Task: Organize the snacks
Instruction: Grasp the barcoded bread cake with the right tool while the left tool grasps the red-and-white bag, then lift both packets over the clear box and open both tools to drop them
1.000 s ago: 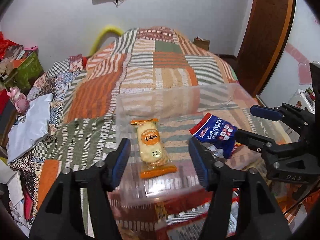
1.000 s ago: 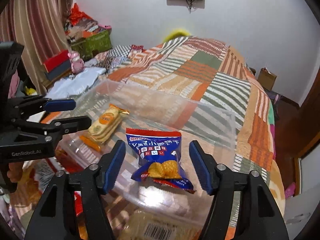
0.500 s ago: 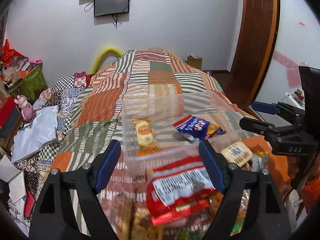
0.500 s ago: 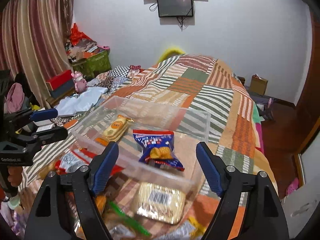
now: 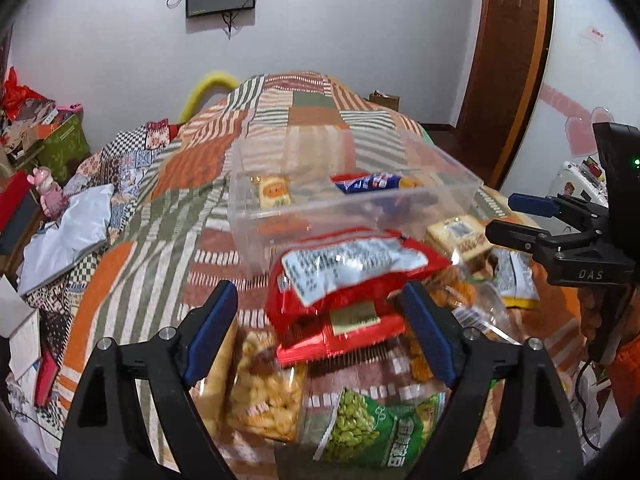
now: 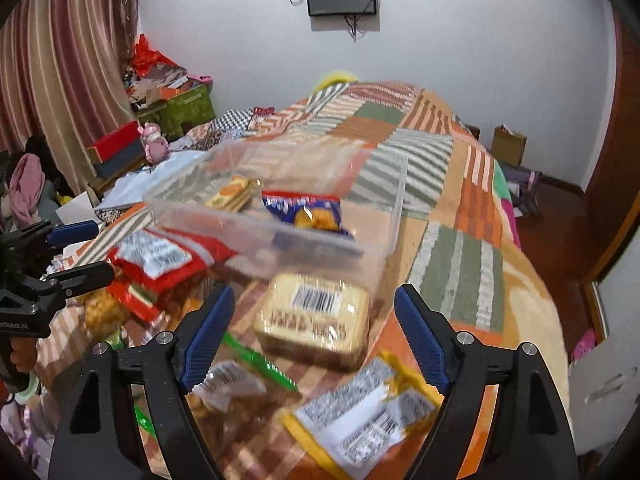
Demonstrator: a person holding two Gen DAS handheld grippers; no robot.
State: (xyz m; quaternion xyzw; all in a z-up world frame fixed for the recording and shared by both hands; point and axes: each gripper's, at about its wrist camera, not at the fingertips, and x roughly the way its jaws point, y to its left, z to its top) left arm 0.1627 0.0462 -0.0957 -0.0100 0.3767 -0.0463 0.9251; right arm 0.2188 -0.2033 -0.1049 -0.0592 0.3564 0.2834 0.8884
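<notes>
The clear bin (image 5: 352,216) sat on the quilted bed (image 5: 168,240), its near wall blurring the orange-labelled packet (image 5: 274,192) and blue packet (image 6: 308,210) inside. Compared with a second earlier, both grippers had pulled back, exposing the loose snack pile. The left gripper (image 5: 324,332) hovered over the red bag (image 5: 344,276), fingers apart; the right gripper (image 6: 310,330) likewise gaped empty above the barcoded pack (image 6: 314,316).

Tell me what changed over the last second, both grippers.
Both the left gripper and right gripper pulled back from over the clear bin toward the loose snack pile, jaws open, nothing taken or released. The biscuit pack and blue snack bag stayed in the bin.
</notes>
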